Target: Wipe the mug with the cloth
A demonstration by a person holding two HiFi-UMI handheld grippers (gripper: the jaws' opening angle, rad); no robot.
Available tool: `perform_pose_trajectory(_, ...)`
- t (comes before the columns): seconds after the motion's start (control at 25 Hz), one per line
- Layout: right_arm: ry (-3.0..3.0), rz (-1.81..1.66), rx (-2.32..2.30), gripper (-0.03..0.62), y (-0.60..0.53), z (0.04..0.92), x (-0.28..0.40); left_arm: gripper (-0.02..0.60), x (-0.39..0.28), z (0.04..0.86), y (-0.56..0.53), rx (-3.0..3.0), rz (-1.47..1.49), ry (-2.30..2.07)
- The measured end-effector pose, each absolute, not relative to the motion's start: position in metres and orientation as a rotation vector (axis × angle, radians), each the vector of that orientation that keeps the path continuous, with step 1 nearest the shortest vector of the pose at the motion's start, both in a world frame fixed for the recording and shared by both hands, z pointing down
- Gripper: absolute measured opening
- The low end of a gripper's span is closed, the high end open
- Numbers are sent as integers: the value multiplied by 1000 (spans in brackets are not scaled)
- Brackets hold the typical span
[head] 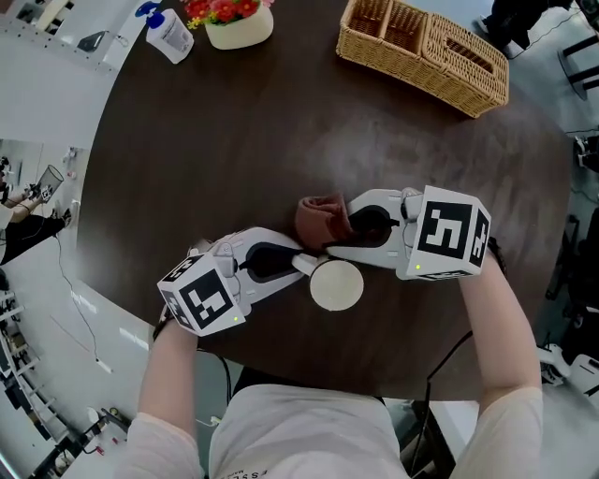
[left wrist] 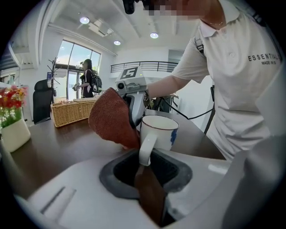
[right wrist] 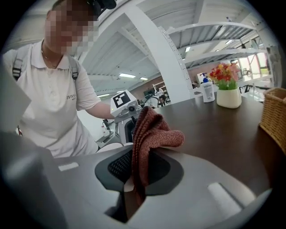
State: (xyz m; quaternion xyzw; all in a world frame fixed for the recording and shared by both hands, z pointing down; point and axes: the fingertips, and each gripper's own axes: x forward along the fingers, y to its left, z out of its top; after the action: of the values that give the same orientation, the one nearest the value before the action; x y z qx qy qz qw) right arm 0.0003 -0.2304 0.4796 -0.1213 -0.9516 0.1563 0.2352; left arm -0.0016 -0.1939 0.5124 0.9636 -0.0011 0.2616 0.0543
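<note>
Across a dark brown round worktop point(head: 234, 140), in a bright white room with ceiling lights and tall windows, only a few things stand at the far edge: a wicker basket point(head: 426, 51) to the right, and a pale pot of red flowers point(head: 239, 23) with a clear pump bottle point(head: 170, 36) beside it to the left. All are well apart from the work at the near edge, and nothing lies between. There the two forearms come in from either side and the grippers point toward each other. The left gripper point(head: 304, 265) has its jaws closed on the handle of a white mug point(head: 336, 284), which sits upright just in front of them. The right gripper point(head: 337, 234) has its jaws clamped on a reddish-brown knitted cloth point(head: 321, 220), which bunches out past the tips. The cloth's lower fold touches the mug's side next to the handle.
</note>
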Motion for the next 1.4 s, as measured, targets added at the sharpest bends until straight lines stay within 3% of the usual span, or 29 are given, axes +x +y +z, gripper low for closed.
perform_pose_trajectory(0.92, -2454, 262, 22, 81, -153, 504, 77, 81, -10, 515, -185, 2847, 827, -282)
perform_pose_trajectory(1.4, -2414, 477, 840, 81, -161, 498, 92, 83, -6, 523, -167, 2985, 945, -101)
